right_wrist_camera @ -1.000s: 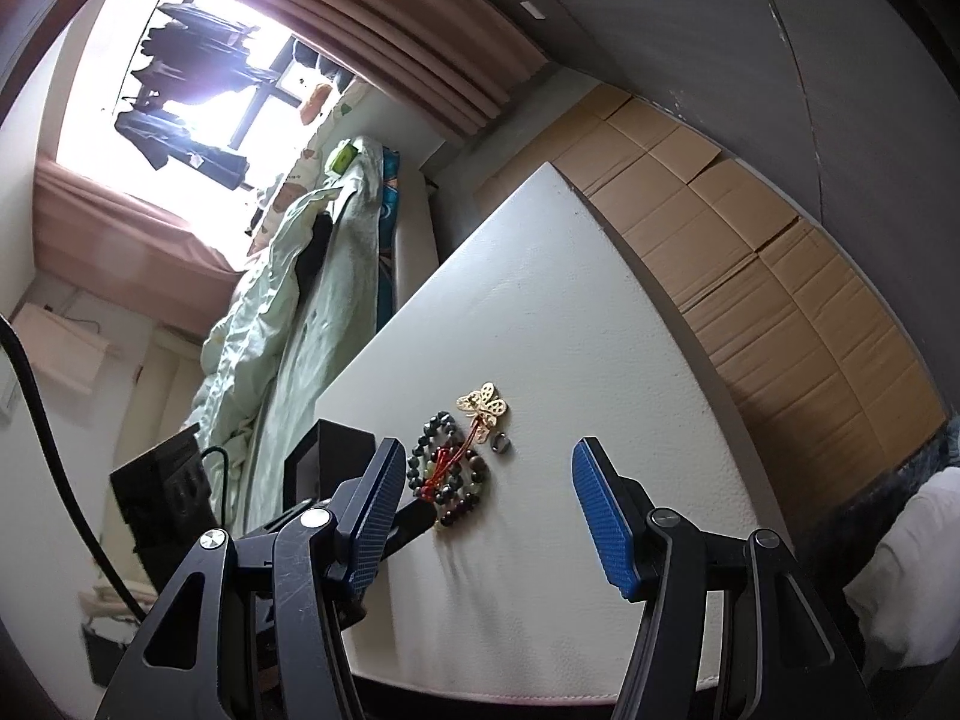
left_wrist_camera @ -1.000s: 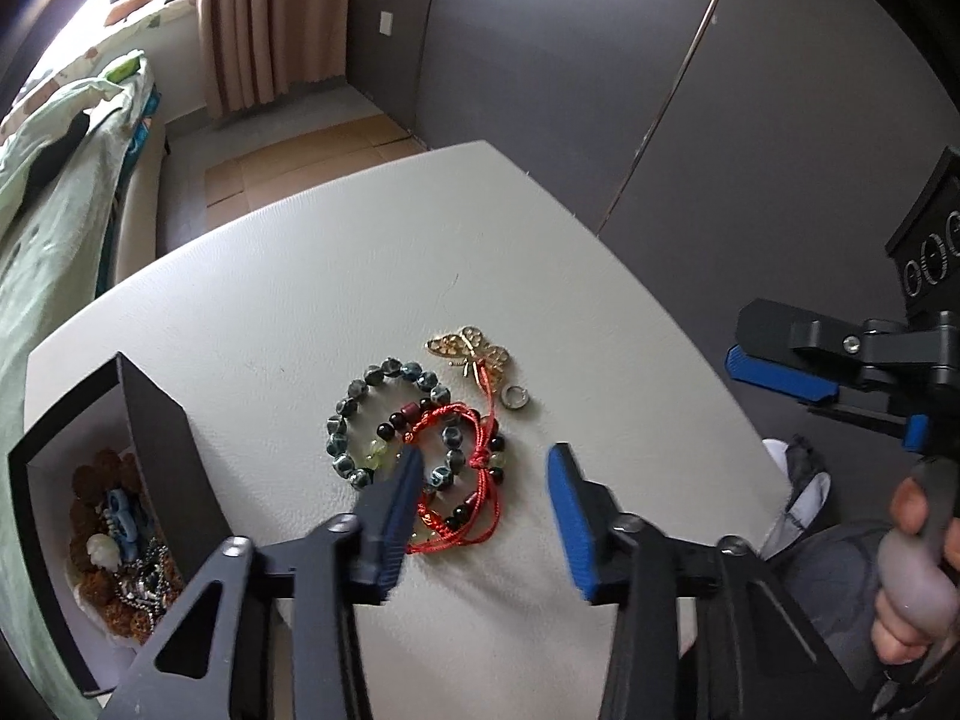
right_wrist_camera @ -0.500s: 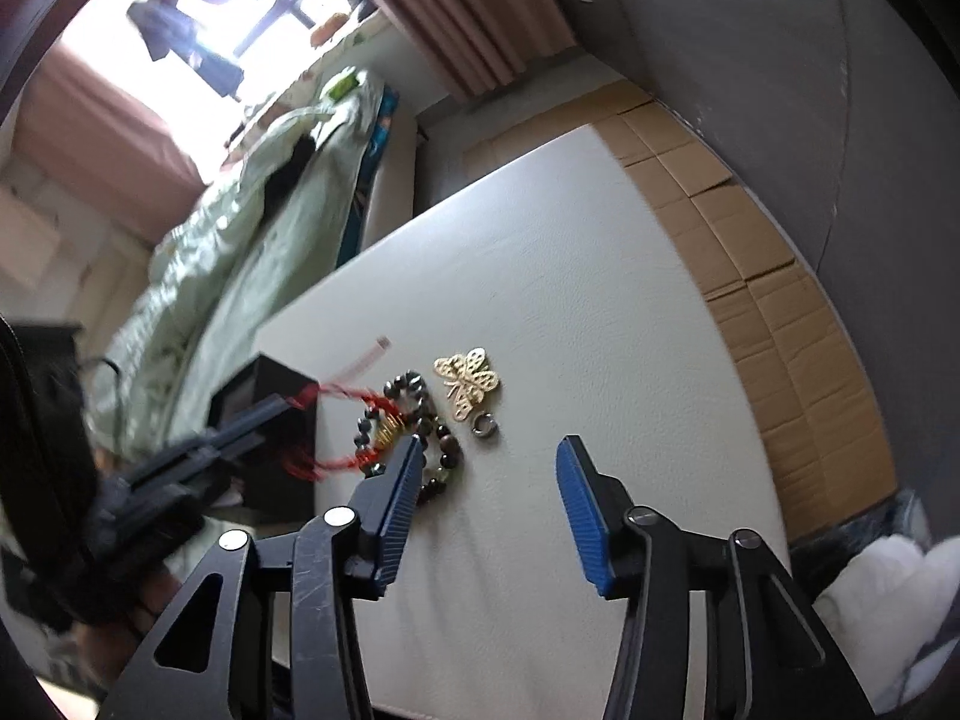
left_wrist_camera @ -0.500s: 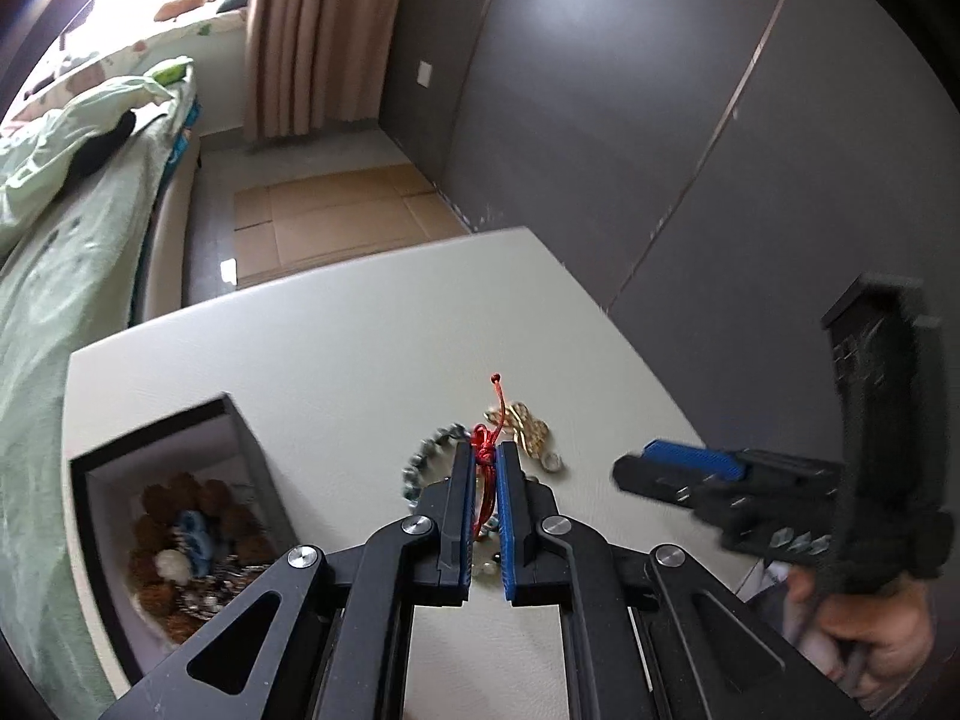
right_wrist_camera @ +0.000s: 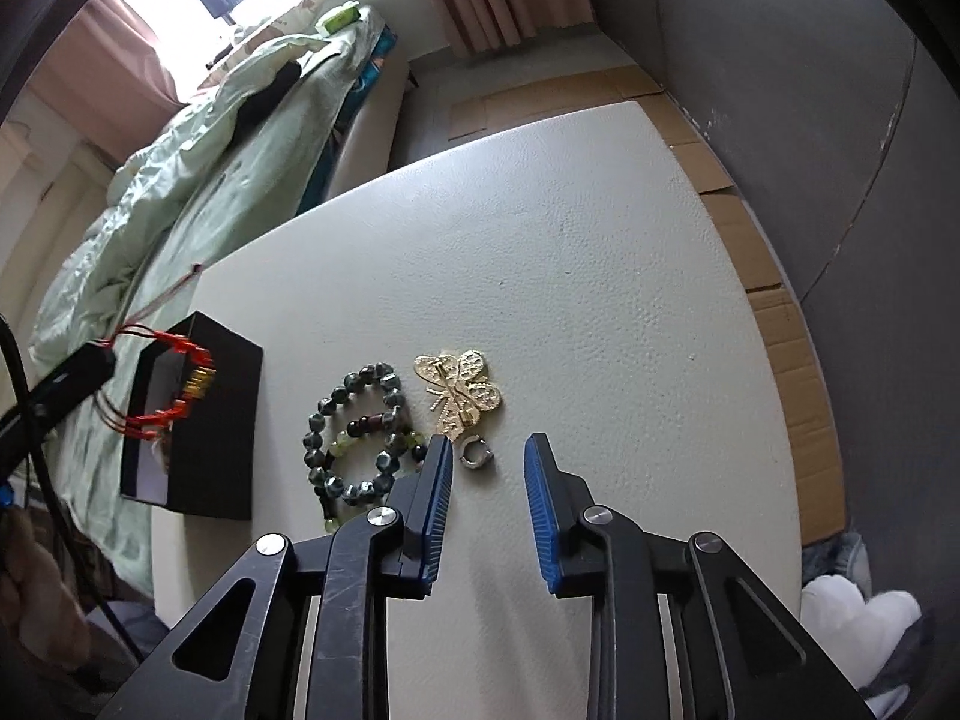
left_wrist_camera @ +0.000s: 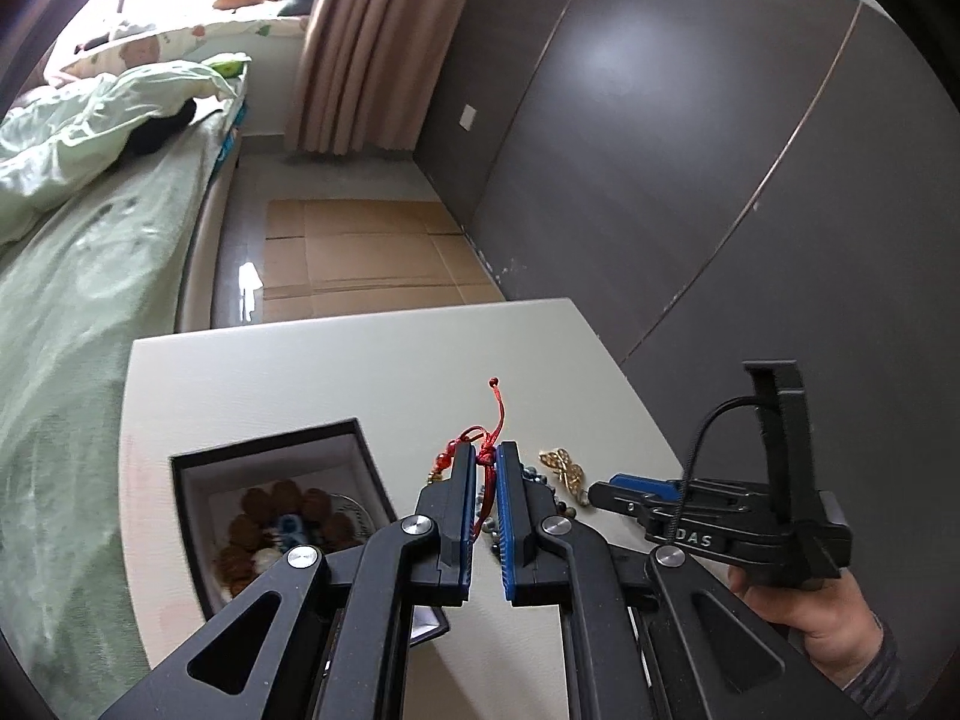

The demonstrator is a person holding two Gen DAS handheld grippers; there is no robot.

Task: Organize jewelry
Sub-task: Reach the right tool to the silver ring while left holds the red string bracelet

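My left gripper is shut on a red cord bracelet and holds it in the air; in the right wrist view the bracelet hangs over the open black jewelry box. The box holds several brown beads and trinkets. My right gripper is open, low over a small silver ring. A gold butterfly brooch and a dark green bead bracelet lie on the white table just ahead of it.
A bed with green bedding runs along the table's left side. Flattened cardboard lies on the floor by the dark wall at the right. The table's edges are close on the left and right.
My left gripper shut on the red cord bracelet, lifted it off the pile and carried it left over the box. My right gripper came down close over the ring and brooch.
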